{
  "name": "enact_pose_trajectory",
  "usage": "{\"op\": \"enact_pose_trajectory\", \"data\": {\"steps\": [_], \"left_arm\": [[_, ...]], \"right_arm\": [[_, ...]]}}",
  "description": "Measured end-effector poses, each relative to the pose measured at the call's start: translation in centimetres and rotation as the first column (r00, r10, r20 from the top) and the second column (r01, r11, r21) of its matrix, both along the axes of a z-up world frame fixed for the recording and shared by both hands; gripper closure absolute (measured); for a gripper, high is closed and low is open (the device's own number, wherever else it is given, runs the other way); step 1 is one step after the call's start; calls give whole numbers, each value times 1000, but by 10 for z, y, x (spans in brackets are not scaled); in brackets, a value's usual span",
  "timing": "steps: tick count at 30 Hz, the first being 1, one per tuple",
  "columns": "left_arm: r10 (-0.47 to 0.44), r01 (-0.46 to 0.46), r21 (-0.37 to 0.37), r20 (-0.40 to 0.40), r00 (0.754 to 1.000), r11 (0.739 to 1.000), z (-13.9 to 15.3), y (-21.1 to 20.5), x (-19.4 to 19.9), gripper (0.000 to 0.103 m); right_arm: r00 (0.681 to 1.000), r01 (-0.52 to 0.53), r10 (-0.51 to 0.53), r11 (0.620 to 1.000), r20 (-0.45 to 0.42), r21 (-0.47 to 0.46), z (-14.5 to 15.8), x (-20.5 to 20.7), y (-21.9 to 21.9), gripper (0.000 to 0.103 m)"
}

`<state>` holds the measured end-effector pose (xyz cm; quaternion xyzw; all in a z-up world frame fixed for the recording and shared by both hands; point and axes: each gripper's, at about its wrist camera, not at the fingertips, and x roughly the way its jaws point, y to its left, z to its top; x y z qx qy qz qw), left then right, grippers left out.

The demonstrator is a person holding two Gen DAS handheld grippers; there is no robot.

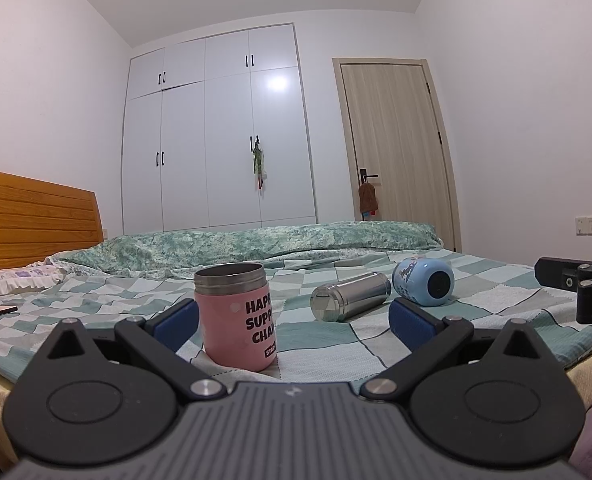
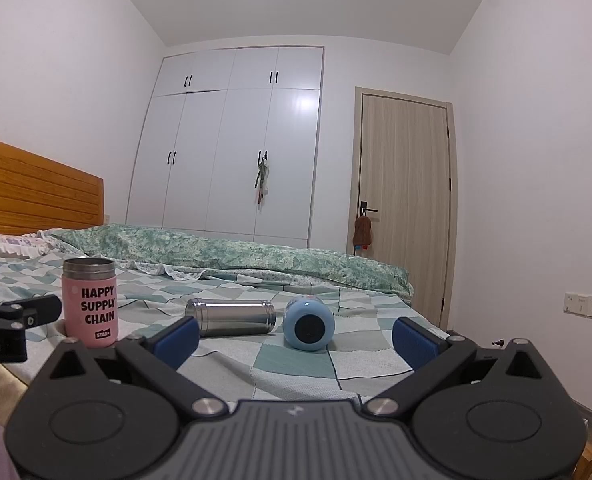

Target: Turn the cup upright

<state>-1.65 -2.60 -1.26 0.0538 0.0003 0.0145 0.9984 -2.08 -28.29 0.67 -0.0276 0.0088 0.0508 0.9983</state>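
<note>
close under my left gripper (image 1: pixel 292 316) stands the pink cup (image 1: pixel 238 316), upright on the checked bedspread (image 1: pixel 328 344) with its steel mouth up and black lettering on its side. it sits between my left fingers (image 1: pixel 176 320), just beside the left-hand one; whether it touches that pad i cannot tell. the left jaws are spread wide and grip nothing.

further back lies the steel cup (image 1: pixel 350 296) on its side, its closed end turned toward the left camera. just beside it, to the right, the blue cup (image 1: pixel 424 282) also lies on its side, showing a dark round end. from the right wrist view the steel cup (image 2: pixel 232 318) and blue cup (image 2: pixel 308 322) lie between my right fingers (image 2: pixel 414 342) but well ahead of them, with the pink cup (image 2: pixel 90 304) off to the left.

my right gripper (image 2: pixel 294 340) is also spread wide, holding nothing.

behind the cups a green patterned quilt (image 1: pixel 256 240) is bunched along the bed, with a wooden headboard (image 1: pixel 32 220) at the left, a white wardrobe (image 1: pixel 216 132) and a pale door (image 1: pixel 400 152) beyond.
</note>
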Motion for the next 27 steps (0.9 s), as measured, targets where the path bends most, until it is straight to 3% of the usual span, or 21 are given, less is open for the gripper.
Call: {"op": "enact_pose_trajectory", "data": {"steps": [17,27], "left_arm": [[-26,26,7,44,999,1000,2,-2,-8,0],[-19,19,-7,25,1000,1000,1,-1,-5,0]], "right_arm": [[1000,-2,2,1000,7,-3,-1,-2,0,0],[1000,-2,2,1000,7,-5,-1,-2,0,0]]}}
